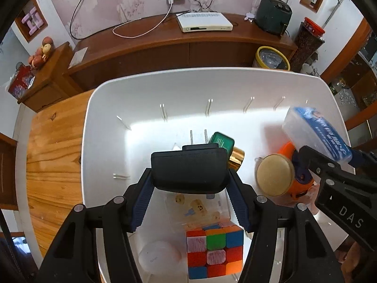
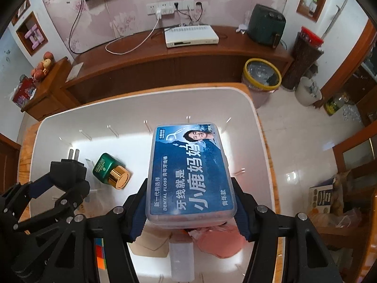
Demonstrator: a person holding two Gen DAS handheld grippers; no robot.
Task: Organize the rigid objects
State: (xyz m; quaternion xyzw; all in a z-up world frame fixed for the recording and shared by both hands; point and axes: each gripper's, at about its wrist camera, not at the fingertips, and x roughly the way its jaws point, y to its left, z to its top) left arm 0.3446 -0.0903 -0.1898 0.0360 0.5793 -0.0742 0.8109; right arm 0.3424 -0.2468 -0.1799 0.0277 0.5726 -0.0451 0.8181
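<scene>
My left gripper (image 1: 189, 202) is shut on a black power adapter (image 1: 189, 171) with two metal prongs, held above a white bin (image 1: 146, 89). It also shows in the right wrist view (image 2: 69, 171). My right gripper (image 2: 190, 212) is shut on a clear dental floss box (image 2: 190, 172) with a blue label, held over the bin's right side; the box also shows in the left wrist view (image 1: 315, 134). In the bin lie a green jar with a gold cap (image 2: 110, 171), a Rubik's cube (image 1: 214, 250), an orange tape dispenser (image 1: 299, 179) and a round gold lid (image 1: 274, 174).
The bin stands on a wooden table (image 1: 51, 155). A small white oval device (image 1: 159, 257) and a clear case with small tiles (image 1: 198, 208) lie in the bin near me. Beyond stand a wooden TV bench (image 2: 179, 54) and a yellow-rimmed waste bucket (image 2: 262, 75).
</scene>
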